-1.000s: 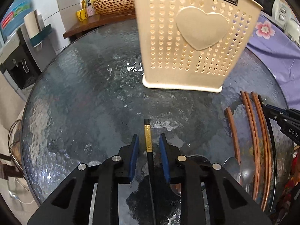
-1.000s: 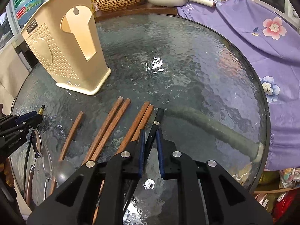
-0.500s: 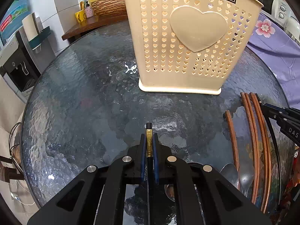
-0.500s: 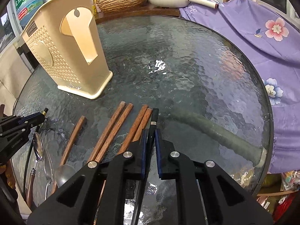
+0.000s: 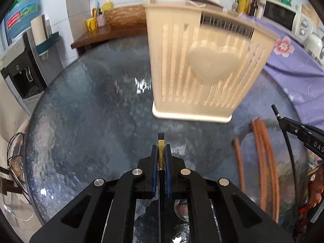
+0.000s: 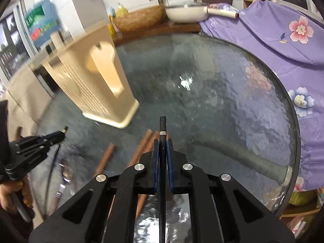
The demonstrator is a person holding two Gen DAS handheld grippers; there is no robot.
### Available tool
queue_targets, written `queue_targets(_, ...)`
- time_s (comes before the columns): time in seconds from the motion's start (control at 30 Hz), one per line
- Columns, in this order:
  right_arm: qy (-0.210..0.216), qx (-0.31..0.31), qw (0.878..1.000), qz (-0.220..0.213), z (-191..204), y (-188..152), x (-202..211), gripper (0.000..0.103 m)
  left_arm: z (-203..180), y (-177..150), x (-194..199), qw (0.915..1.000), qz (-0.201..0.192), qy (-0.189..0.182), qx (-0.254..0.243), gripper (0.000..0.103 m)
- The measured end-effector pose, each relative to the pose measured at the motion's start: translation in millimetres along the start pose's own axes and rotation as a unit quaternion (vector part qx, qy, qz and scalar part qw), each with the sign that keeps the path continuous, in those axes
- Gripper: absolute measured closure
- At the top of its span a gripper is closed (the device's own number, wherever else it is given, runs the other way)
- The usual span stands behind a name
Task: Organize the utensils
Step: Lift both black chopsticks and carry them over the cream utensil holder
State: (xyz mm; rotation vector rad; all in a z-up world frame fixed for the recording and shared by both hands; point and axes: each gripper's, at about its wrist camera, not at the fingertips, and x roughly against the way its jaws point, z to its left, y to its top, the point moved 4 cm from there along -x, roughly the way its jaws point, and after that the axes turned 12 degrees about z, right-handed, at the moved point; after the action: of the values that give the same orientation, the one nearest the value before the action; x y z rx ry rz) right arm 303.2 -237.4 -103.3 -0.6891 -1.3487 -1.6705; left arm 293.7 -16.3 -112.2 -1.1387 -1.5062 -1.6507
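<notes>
My left gripper [image 5: 161, 148] is shut on a black chopstick with a gold band [image 5: 161, 143], lifted off the round glass table [image 5: 91, 121]. My right gripper [image 6: 162, 142] is shut on a black chopstick with a silver ring [image 6: 162, 125], also raised above the glass. The cream perforated utensil holder [image 5: 204, 68] with a heart on its side stands upright beyond both grippers. Several brown wooden chopsticks [image 5: 265, 158] lie on the table between the two grippers, with spoons [image 6: 65, 172] beside them. Each gripper shows in the other's view: the right one [image 5: 283, 119] and the left one [image 6: 60, 134].
A purple flowered cloth [image 6: 283, 46] covers something along the right of the table. Behind the table a wooden counter [image 5: 105, 34] holds a wicker basket [image 6: 139, 18], a white pan [image 6: 186, 14] and bottles. A water dispenser [image 5: 22, 64] stands at left.
Both pairs of jaws have shut on their black chopsticks. Both grippers then rose and tilted up, so the holder and the table dropped lower in each view.
</notes>
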Motion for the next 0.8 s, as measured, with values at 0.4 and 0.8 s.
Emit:
queue_targets(0.4, 0.083, 0.065, 0.985, -0.137, 40.5, 19.3, 114.0, 0.095, -6.3, 13.2, 105.4, 0.9913, -0.127, -0.035, 0.0, 0.096)
queue_targets(0.8, 0.125, 0.109, 0.972, -0.167, 65.8, 11.6, 162.5, 0.095, -26.4, -2.1, 167.3, 0.9791, -0.198, -0.044, -0.021, 0.096)
